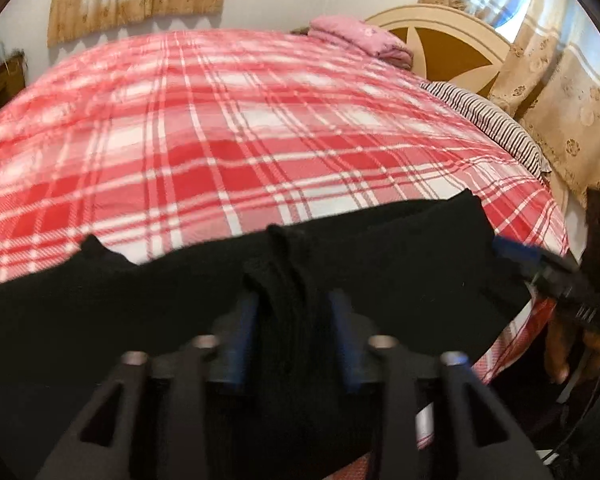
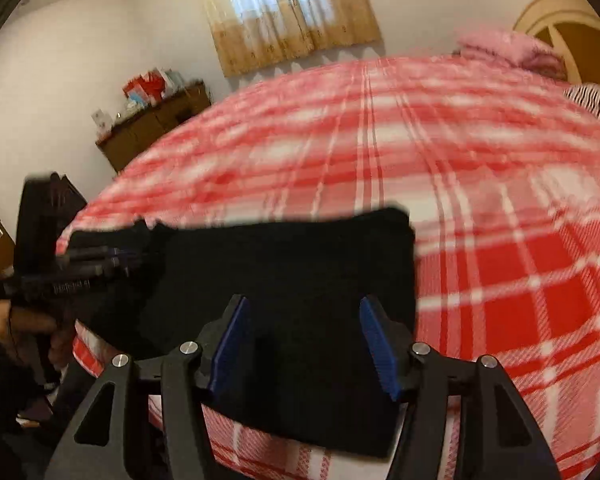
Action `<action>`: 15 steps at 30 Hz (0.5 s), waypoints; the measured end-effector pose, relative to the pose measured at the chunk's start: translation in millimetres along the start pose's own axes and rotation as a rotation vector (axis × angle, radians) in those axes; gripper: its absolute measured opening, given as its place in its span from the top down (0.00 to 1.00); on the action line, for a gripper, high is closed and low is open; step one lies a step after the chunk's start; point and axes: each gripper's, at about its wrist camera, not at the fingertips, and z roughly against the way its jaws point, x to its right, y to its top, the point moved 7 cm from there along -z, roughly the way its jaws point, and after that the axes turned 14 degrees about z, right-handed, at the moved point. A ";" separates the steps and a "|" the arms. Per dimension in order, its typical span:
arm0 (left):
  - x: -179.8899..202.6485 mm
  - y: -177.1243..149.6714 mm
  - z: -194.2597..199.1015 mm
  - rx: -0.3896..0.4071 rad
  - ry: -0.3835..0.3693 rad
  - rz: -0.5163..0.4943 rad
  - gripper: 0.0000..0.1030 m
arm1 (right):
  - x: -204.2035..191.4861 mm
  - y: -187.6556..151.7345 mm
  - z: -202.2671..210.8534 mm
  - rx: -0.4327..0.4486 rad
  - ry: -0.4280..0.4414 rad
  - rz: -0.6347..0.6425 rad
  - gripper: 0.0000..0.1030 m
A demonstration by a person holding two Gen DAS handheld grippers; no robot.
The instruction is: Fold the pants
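Here, black pants point(image 2: 284, 264) on plaid bed point(image 2: 500, 208), left gripper point(image 1: 294, 312) parted around a fold, right gripper point(image 2: 304, 320) wide, empty.

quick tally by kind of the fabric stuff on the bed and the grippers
black pants: 1
plaid bedspread: 1
pink folded blanket: 1
striped pillow: 1
grippers: 2, left gripper, right gripper
total: 6
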 end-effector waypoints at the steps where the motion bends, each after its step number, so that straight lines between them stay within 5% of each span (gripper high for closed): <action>1: -0.3 0.3 1.9 0.022 0.021 -0.013 0.24 | 0.8 6.8 0.9 0.019 -0.001 -0.006 0.41; 3: -0.8 1.1 1.9 0.046 0.054 -0.038 0.22 | 6.8 17.9 -9.2 0.022 0.007 -0.036 0.35; 6: -4.2 0.8 -2.1 0.041 0.083 -0.052 0.22 | 23.3 5.7 -49.3 -0.104 -0.019 -0.072 0.30; 15: -35.4 -4.6 15.0 0.049 0.108 -0.008 0.21 | -35.3 26.8 -33.2 -0.045 -0.065 0.093 0.30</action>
